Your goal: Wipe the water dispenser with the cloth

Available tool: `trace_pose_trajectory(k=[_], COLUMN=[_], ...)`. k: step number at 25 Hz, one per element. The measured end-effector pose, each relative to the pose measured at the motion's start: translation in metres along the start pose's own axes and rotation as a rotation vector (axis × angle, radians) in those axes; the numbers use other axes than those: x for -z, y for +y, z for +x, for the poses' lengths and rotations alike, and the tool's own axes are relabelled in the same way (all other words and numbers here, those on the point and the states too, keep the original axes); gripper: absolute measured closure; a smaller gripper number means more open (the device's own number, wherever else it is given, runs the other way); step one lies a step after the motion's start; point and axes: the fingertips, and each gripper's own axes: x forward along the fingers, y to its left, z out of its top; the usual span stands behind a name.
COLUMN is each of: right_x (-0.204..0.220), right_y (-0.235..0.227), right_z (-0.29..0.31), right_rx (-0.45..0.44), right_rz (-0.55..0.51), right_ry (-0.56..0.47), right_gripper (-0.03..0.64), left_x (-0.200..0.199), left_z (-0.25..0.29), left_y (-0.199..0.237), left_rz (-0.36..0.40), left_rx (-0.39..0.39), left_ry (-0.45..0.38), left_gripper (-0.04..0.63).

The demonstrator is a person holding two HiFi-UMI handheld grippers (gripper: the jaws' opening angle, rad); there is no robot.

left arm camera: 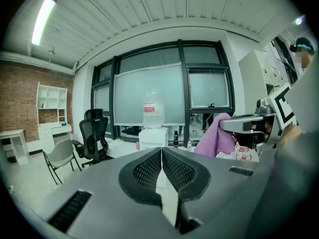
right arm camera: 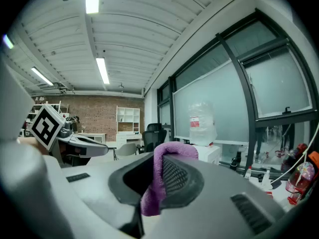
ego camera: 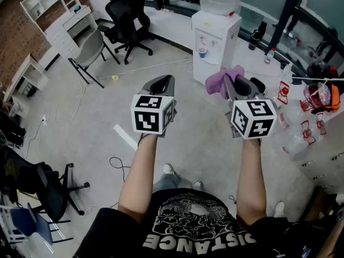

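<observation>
A white water dispenser point(ego camera: 215, 44) with a clear bottle on top stands ahead by the window; it also shows in the left gripper view point(left arm camera: 152, 136) and the right gripper view point(right arm camera: 209, 151). My right gripper point(ego camera: 232, 86) is shut on a purple cloth point(ego camera: 221, 81), which drapes over its jaws point(right arm camera: 162, 176) and hangs at the right of the left gripper view point(left arm camera: 218, 138). The left gripper point(ego camera: 162, 85) is shut with nothing between its jaws point(left arm camera: 161, 156). Both grippers are held out in the air, well short of the dispenser.
Black office chairs point(ego camera: 126, 15) and a grey chair point(ego camera: 88, 50) stand to the left of the dispenser. A white desk with shelves point(ego camera: 56, 12) lines the brick wall. Bottles and red items point(ego camera: 306, 114) crowd a surface at the right. Cables trail on the floor point(ego camera: 115, 163).
</observation>
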Motion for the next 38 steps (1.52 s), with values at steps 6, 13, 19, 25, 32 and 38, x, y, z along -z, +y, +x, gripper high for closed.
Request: trace_pose_trajectory(k=[6,13,19,25,32,38], right_x=[0.004,0.020,0.025,0.015,-0.005,-0.016], right_y=[-0.002,0.002,-0.001,0.004,0.019,0.033], right_z=[0.007,0.023,0.061,0.127,0.201,0.238], right_rx=[-0.015,-0.023,0.011,0.077,0.160,0.203], right_rz=[-0.012,0.003,0.033,0.053,0.110,0.106], right_ry=[0.002,0.038,0.046,0.054,0.047,0.054], right_gripper=[0.584,0.584,0.584,0.584,0.584,0.584], left_x=[-0.002,-0.003,0.002,-0.005,-0.022,-0.028], left_z=[0.012,0.029,0.060,0.101,0.141,0.162], left_y=[-0.006,-0.001,0.030,0.095,0.169,0.205], left_rz=[0.006,-0.008,0.013,0.016,0.035,0.037], left_rx=[0.009,0.029,0.059,0.108,0.192,0.247], left_ry=[0.006,0.001,0.015,0.027,0.030,0.029], left_gripper=[0.569,0.569,0.569,0.569,0.569,0.569])
